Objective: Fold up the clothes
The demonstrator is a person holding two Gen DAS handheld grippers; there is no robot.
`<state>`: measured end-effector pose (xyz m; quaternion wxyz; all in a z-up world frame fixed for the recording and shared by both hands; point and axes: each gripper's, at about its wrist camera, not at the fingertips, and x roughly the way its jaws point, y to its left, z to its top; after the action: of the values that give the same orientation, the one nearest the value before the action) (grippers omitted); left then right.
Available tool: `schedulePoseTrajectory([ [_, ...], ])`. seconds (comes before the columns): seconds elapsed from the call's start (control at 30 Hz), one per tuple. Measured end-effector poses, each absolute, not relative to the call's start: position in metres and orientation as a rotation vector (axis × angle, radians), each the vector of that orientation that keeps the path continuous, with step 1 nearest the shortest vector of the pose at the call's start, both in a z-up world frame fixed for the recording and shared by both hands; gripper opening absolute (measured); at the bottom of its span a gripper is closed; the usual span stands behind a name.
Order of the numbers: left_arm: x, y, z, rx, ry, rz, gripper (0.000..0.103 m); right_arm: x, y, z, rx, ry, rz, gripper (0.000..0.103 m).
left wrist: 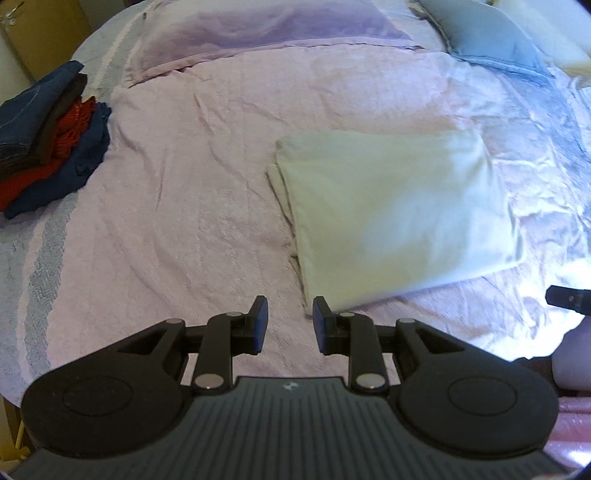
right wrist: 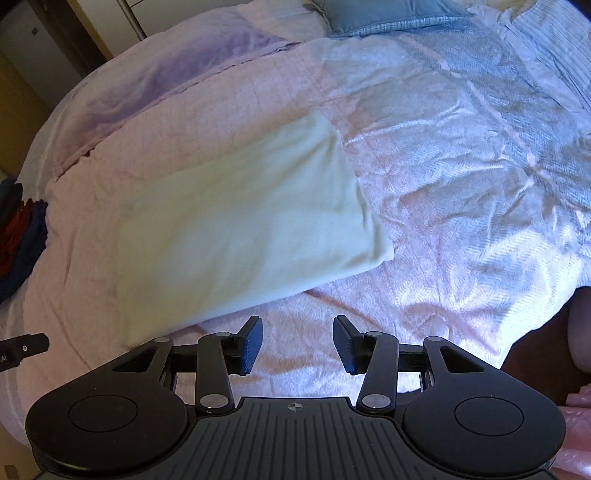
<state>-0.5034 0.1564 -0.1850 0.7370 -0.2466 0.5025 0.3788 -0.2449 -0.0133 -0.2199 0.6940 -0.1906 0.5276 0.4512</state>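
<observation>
Clothes pile is cut off at left; folded cloth runs lower-left to upper-right. Left gripper and right gripper both gape, empty.

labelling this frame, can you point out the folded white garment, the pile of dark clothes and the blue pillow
folded white garment (left wrist: 391,206), left wrist view, middle of its top face
pile of dark clothes (left wrist: 48,140), left wrist view, red layer mid-stack
blue pillow (left wrist: 487,33), left wrist view, its front face

Left gripper and right gripper side by side, jaws apart, both empty.
</observation>
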Motion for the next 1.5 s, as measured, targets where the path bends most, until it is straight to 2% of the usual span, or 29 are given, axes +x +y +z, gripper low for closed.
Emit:
schedulePoseTrajectory([
  [0.13, -0.505, 0.157, -0.186, -0.580, 1.064, 0.771, 0.022, -0.240, -0.023, -0.222, -0.403, 1.205, 0.996, 0.046],
  [0.23, -0.507, 0.161, -0.195, -0.618, 1.037, 0.732, 0.015, -0.231, -0.028, -0.230, -0.385, 1.233, 0.978, 0.046],
  [0.6, -0.475, 0.207, -0.258, -0.718, 0.969, 0.712, 0.015, -0.133, -0.012, -0.293, -0.106, 1.302, 0.969, 0.046],
  [0.67, -0.465, 0.219, -0.270, -0.737, 0.941, 0.722, 0.015, -0.109, -0.002, -0.304, -0.023, 1.287, 0.998, 0.051],
  [0.73, -0.456, 0.232, -0.281, -0.761, 0.912, 0.735, 0.015, -0.089, 0.008, -0.315, 0.039, 1.267, 1.033, 0.065],
  [0.9, -0.447, 0.258, -0.320, -0.859, 0.887, 0.782, 0.015, -0.047, 0.040, -0.358, 0.062, 1.269, 1.159, 0.065],
  [1.13, -0.473, 0.276, -0.342, -1.064, 0.773, 0.783, 0.013, -0.015, 0.070, -0.407, 0.177, 1.425, 1.409, 0.064],
  [1.17, -0.476, 0.278, -0.341, -1.080, 0.763, 0.777, 0.013, -0.009, 0.072, -0.410, 0.215, 1.464, 1.445, 0.063],
  [1.27, -0.481, 0.281, -0.340, -1.111, 0.745, 0.755, 0.013, -0.003, 0.082, -0.412, 0.166, 1.497, 1.459, 0.046],
  [1.4, -0.479, 0.287, -0.347, -1.123, 0.758, 0.724, 0.013, 0.005, 0.092, -0.423, 0.219, 1.585, 1.425, 0.042],
  [1.47, -0.479, 0.290, -0.351, -1.129, 0.764, 0.708, 0.013, 0.002, 0.099, -0.424, 0.187, 1.596, 1.424, 0.032],
  [1.5, -0.479, 0.292, -0.353, -1.132, 0.767, 0.700, 0.013, 0.000, 0.102, -0.424, 0.154, 1.595, 1.420, 0.022],
])
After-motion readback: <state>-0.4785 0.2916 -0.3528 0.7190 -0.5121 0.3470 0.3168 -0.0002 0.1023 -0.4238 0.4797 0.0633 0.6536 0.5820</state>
